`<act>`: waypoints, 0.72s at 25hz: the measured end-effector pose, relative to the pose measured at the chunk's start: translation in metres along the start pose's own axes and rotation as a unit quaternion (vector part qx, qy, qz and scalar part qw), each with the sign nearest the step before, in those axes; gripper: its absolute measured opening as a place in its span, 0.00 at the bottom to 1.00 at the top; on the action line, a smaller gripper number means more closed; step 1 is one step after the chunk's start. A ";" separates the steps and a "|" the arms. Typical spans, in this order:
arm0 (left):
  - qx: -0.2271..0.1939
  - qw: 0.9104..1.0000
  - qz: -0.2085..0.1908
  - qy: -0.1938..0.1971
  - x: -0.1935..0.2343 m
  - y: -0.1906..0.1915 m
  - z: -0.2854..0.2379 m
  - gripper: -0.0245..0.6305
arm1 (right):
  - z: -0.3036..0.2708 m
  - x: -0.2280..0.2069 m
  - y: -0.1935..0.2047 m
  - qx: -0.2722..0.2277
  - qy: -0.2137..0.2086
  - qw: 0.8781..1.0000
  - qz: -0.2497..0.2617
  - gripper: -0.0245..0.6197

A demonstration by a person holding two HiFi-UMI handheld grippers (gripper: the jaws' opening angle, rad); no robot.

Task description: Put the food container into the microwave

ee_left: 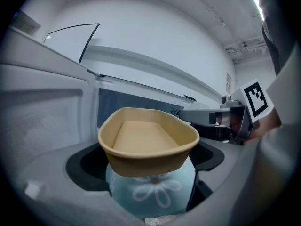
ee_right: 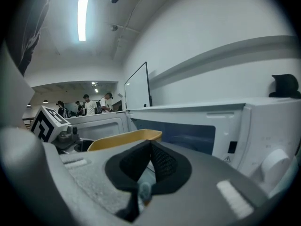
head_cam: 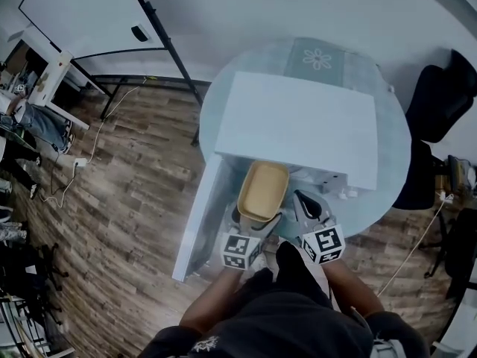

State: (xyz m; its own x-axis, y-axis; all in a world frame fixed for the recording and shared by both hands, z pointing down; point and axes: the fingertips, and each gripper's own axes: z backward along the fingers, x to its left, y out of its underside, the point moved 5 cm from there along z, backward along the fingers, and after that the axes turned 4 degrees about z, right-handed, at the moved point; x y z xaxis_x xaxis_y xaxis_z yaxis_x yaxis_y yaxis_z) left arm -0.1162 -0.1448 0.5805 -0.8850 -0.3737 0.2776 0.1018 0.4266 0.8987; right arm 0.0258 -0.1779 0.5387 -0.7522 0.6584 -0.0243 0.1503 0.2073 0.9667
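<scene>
Head view: my container (head_cam: 262,191) lies lengthwise away from me, far end pointing into the open microwave (head_cam: 298,125), near end at my left gripper (head_cam: 253,224).

Left gripper view: jaws spread wide, clamping the container's near end, level, open side up.

Right gripper view: right gripper (ee_right: 149,147) pinched together, empty; container just left.

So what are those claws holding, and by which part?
The left gripper grips the food container by its near end; the right gripper is shut and empty.
</scene>
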 end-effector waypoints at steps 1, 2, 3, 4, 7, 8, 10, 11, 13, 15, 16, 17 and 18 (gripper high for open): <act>-0.001 1.000 -0.003 0.002 0.000 0.000 -0.004 0.85 | -0.003 0.000 0.004 0.003 -0.002 1.000 0.001 0.04; -0.003 1.000 -0.007 0.003 0.000 0.001 -0.009 0.85 | -0.006 -0.001 0.008 0.007 -0.002 1.000 0.002 0.04; -0.004 1.000 -0.009 0.005 0.000 0.002 -0.013 0.85 | -0.008 -0.002 0.012 0.010 -0.001 1.000 0.001 0.04; -0.003 1.000 -0.008 0.006 -0.001 0.003 -0.017 0.85 | -0.010 -0.004 0.015 0.012 0.001 1.000 -0.001 0.04; 0.006 1.000 -0.002 0.005 0.002 0.004 -0.030 0.85 | -0.016 -0.012 0.021 0.018 0.006 1.000 -0.006 0.04; 0.007 1.000 -0.001 0.004 0.004 0.004 -0.036 0.85 | -0.019 -0.016 0.023 0.020 0.006 1.000 -0.007 0.04; 0.012 1.000 0.004 0.002 0.007 0.004 -0.044 0.85 | -0.023 -0.021 0.028 0.025 0.007 1.000 -0.008 0.04; 0.012 1.000 0.004 0.002 0.008 0.004 -0.048 0.85 | -0.025 -0.024 0.031 0.027 0.007 1.000 -0.008 0.04; 0.009 1.000 0.001 0.001 0.010 0.005 -0.055 0.85 | -0.029 -0.027 0.037 0.032 0.005 0.999 -0.010 0.04; 0.013 1.000 0.002 0.002 0.011 0.006 -0.063 0.85 | -0.034 -0.031 0.041 0.033 0.000 0.999 -0.013 0.04; 0.015 1.000 0.003 0.002 0.012 0.007 -0.067 0.85 | -0.036 -0.032 0.043 0.034 -0.002 0.999 -0.015 0.04; 0.016 1.000 0.003 0.001 0.013 0.008 -0.071 0.85 | -0.038 -0.034 0.045 0.034 -0.003 0.999 -0.016 0.04; 0.018 1.000 0.003 -0.002 0.015 0.009 -0.074 0.85 | -0.040 -0.036 0.046 0.035 -0.003 0.999 -0.017 0.04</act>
State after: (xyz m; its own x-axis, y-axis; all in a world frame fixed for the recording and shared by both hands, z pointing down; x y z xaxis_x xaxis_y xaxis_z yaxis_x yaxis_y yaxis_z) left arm -0.0950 -0.2074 0.6176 -0.8861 -0.3688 0.2809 0.0899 0.4577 0.8845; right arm 0.0337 -0.2208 0.5944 -0.7538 0.6544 -0.0590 0.1685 0.2794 0.9453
